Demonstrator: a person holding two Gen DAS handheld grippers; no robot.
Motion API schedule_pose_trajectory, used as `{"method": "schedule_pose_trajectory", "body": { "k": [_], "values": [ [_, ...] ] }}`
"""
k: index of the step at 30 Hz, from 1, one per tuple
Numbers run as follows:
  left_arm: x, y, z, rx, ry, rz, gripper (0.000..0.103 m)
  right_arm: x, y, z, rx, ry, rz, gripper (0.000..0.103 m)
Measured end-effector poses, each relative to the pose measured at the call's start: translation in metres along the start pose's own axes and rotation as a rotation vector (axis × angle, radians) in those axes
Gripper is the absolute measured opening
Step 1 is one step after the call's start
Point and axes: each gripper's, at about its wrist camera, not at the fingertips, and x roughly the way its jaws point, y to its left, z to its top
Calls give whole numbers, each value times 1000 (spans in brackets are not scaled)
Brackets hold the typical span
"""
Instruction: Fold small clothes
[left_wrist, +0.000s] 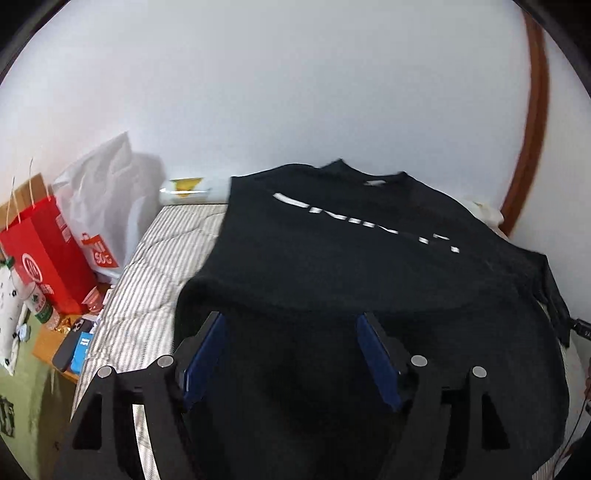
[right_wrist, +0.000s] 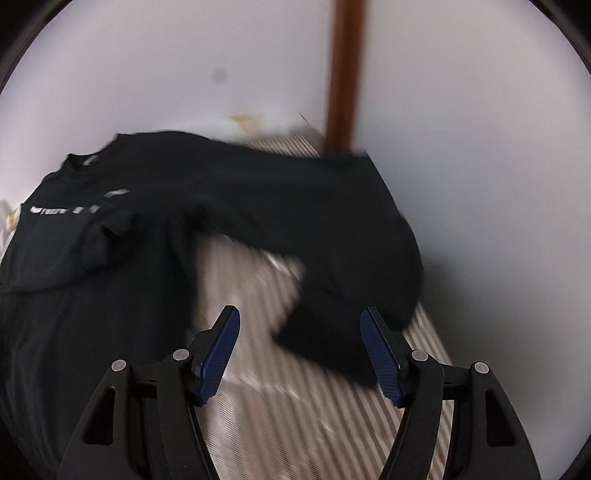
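Left hand-held gripper (left_wrist: 291, 354) hangs over the lower body of a black shirt (left_wrist: 369, 280), its two blue-padded fingers (left_wrist: 207, 354) spread wide apart with nothing but dark cloth showing between them; whether the pads touch the fabric cannot be told. Ahead of this hand-held gripper the shirt lies spread on a bed with a grey-and-white striped cover (left_wrist: 147, 280), chest side up, a blurred white print (left_wrist: 365, 225) running across it and the neckline (left_wrist: 373, 177) at the far end against the white wall. Off to the left of the gripper, beyond the edge of the bed, stand a red paper bag (left_wrist: 48, 251) and a white plastic bag (left_wrist: 107, 199), with a plastic bottle (left_wrist: 38, 301) and small items crowded on a wooden surface near them. A brown wooden post (left_wrist: 532, 140) curves up at the far right.

Right hand-held gripper (right_wrist: 299, 350) is likewise open, its blue pads (right_wrist: 380, 365) well apart and holding nothing. Striped cover (right_wrist: 258, 332) fills the gap between them. Just ahead and to the right of this gripper lies one long black sleeve (right_wrist: 332, 236), stretching from the shirt's body out toward the right and bending back so that its end sits close in front of the right-hand finger. The shirt's body (right_wrist: 74, 295) lies to the left of the gripper, a smaller bunch of black cloth (right_wrist: 103, 236) resting on it below the print. This view is blurred.
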Motion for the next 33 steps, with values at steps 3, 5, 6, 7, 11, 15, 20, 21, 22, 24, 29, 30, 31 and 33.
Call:
{"method": "schedule_pose_trajectory", "body": {
  "k": [3, 5, 6, 7, 11, 15, 20, 21, 22, 24, 29, 30, 31, 33],
  "values": [
    [3, -24, 1, 29, 27, 22, 72, 13, -9, -5, 10, 18, 5, 67],
    [6, -36, 1, 25, 50, 21, 72, 22, -9, -3, 5, 31, 11, 67],
    [7, -39, 1, 22, 55, 20, 72, 25, -8, -2, -2, 35, 8, 67],
    [7, -44, 2, 21, 60, 25, 72, 28, -6, -2, -14, 38, 1, 67],
    [7, -60, 4, 26, 70, 42, 72, 34, 6, -4, -49, 35, -13, 69],
    [5, -75, 3, 48, 76, 71, 72, 35, 5, -4, -45, 38, 4, 74],
    [2, -88, -3, 55, 86, 107, 72, 37, 5, -4, -52, 48, 14, 76],
    [3, -90, -5, 54, 90, 116, 72, 37, 5, -4, -54, 47, 18, 76],
    [3, -92, -6, 53, 94, 125, 72, 37, 5, -3, -56, 48, 22, 76],
    [5, -95, -10, 43, 104, 141, 72, 38, 5, -2, -65, 51, 25, 76],
    [8, -98, -20, 14, 126, 175, 72, 43, 9, -1, -96, 55, 0, 78],
    [8, -99, -22, 10, 131, 182, 72, 45, 10, -1, -105, 54, -8, 79],
    [8, -100, -24, 6, 136, 190, 72, 46, 11, -1, -110, 51, -10, 79],
    [7, -102, -27, 1, 139, 197, 72, 47, 11, 0, -120, 42, -6, 80]
  ]
}}
